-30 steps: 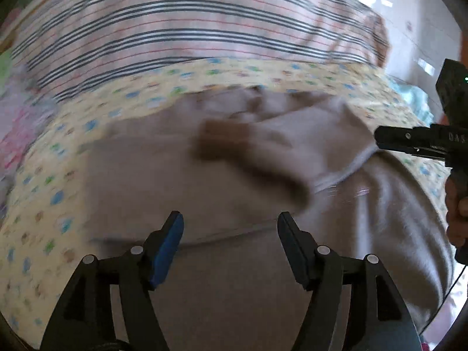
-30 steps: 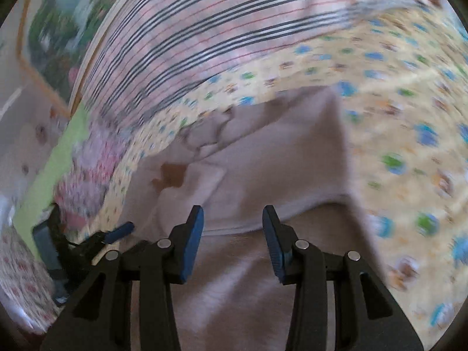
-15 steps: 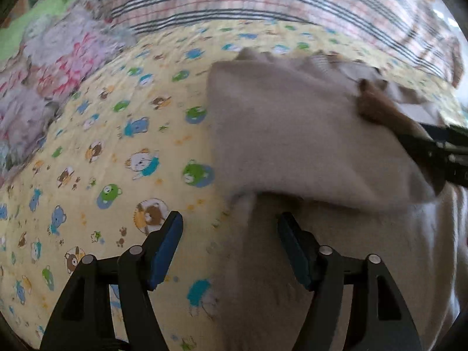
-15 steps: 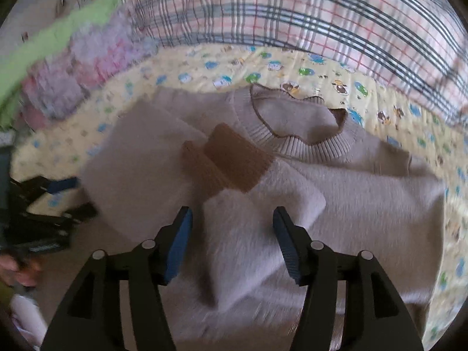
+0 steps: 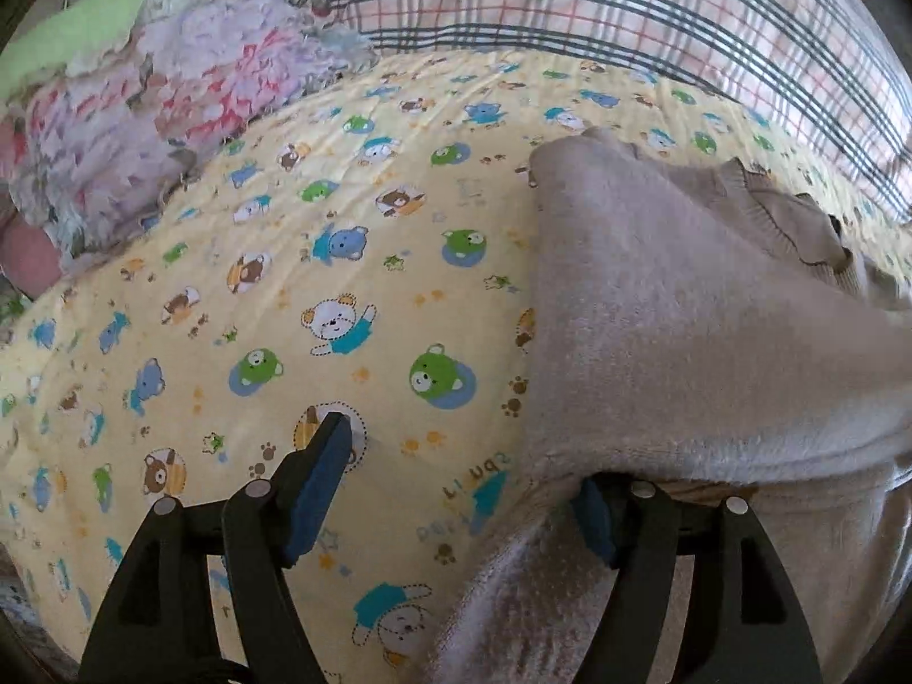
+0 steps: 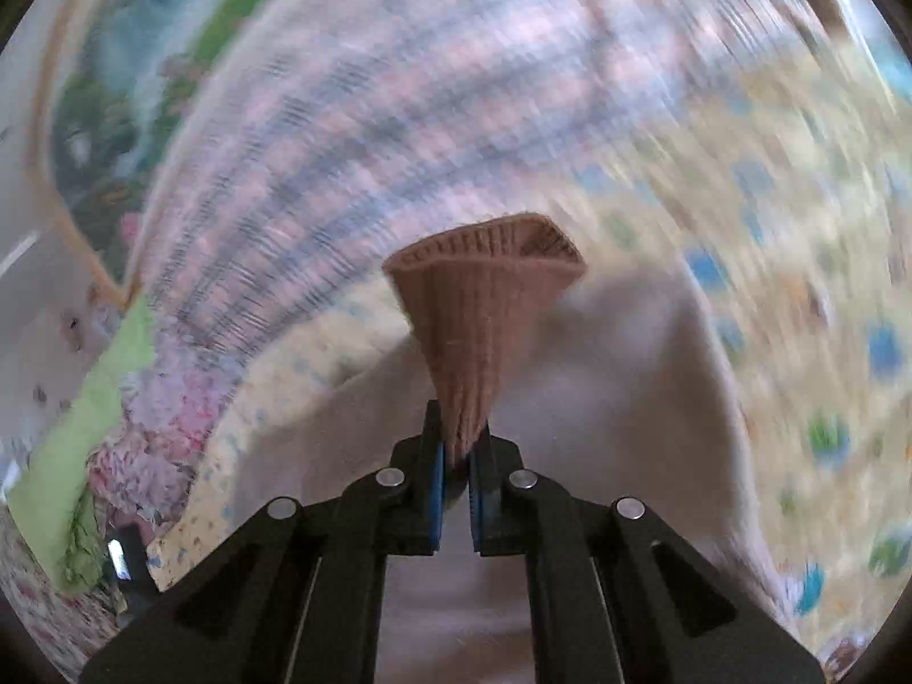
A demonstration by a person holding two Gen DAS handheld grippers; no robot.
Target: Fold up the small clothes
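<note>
In the left wrist view, the left gripper (image 5: 456, 484) stands spread over a yellow sheet (image 5: 285, 296) printed with bears; blue lettering near the jaws is upside down and not readable with any certainty. Its left pad hangs over bare sheet, while its right pad is tucked under the folded edge of the beige sweater (image 5: 684, 342), which lies to the right. In the blurred right wrist view, the right gripper (image 6: 454, 456) has just closed and pinches the brown ribbed cuff (image 6: 479, 308), raised above the sweater below.

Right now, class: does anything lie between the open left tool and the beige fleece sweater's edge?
Nothing visible does. The left tool already straddles the beige fleece sweater edge, one finger tucked beneath the fold, on the yellow bear-print sheet.
</note>
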